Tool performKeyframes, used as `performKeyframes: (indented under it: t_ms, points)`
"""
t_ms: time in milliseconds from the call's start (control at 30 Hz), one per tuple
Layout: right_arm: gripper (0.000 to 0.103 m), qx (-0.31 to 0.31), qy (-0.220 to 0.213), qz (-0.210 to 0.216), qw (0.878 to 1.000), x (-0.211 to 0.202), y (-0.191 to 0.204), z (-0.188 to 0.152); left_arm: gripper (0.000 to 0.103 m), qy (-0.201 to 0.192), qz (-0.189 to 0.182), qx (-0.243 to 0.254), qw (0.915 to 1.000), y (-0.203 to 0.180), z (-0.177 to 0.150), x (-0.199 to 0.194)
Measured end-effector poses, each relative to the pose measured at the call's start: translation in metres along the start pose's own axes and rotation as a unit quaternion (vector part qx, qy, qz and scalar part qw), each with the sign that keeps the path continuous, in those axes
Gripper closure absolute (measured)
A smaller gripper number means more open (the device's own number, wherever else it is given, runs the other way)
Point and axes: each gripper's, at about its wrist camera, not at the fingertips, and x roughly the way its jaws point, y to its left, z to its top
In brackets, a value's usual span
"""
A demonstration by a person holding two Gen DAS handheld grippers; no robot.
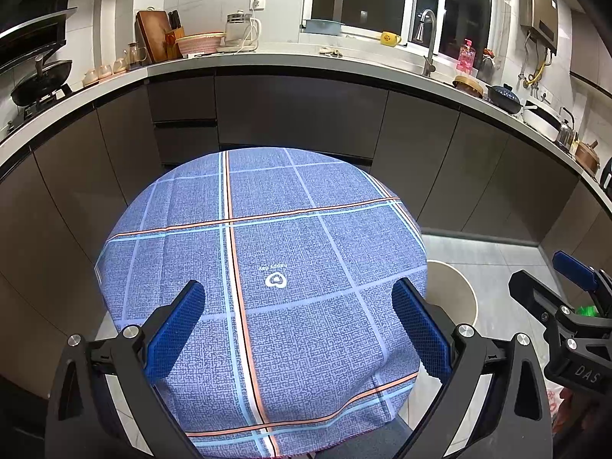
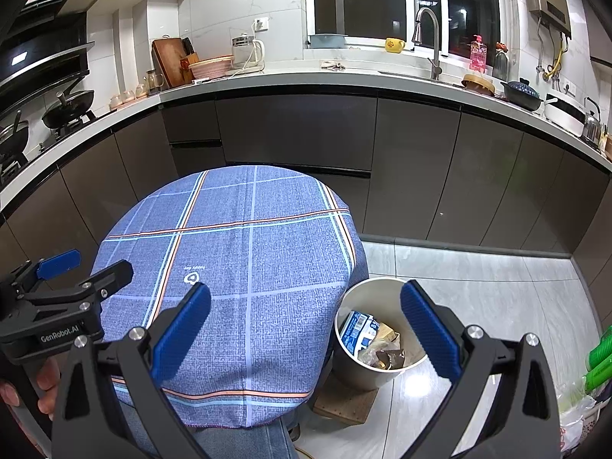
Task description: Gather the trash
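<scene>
A round table under a blue plaid cloth point(image 1: 267, 267) fills the middle of both views point(image 2: 237, 267); nothing lies on it. A beige trash bin point(image 2: 376, 375) stands on the floor to its right, holding a blue-and-white carton point(image 2: 357, 331) and crumpled wrappers point(image 2: 386, 355); only its rim point(image 1: 459, 287) shows in the left wrist view. My left gripper point(image 1: 298, 329) is open and empty above the table's near side. My right gripper point(image 2: 306, 332) is open and empty over the table's right edge, beside the bin. Each gripper shows in the other's view, the right point(image 1: 554, 287) and the left point(image 2: 76, 267).
Dark cabinets point(image 2: 298, 134) under a white counter point(image 2: 306, 72) curve behind the table, with sink tap point(image 2: 430, 38), pots and kettle. A cork board point(image 2: 344, 401) lies under the bin. Green items point(image 2: 600, 355) and plastic bags point(image 2: 573, 413) sit at the right floor edge.
</scene>
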Motion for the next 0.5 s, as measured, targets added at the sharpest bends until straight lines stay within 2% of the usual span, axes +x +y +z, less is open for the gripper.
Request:
performKeyframes:
  t_ms: [500]
  points:
    - [0.003,0.0,-0.002,0.003,1.0,-0.0022,-0.0019,0.0032,0.008,-0.002,-0.001,-0.001,1.0,0.0003,-0.0002,-0.0025]
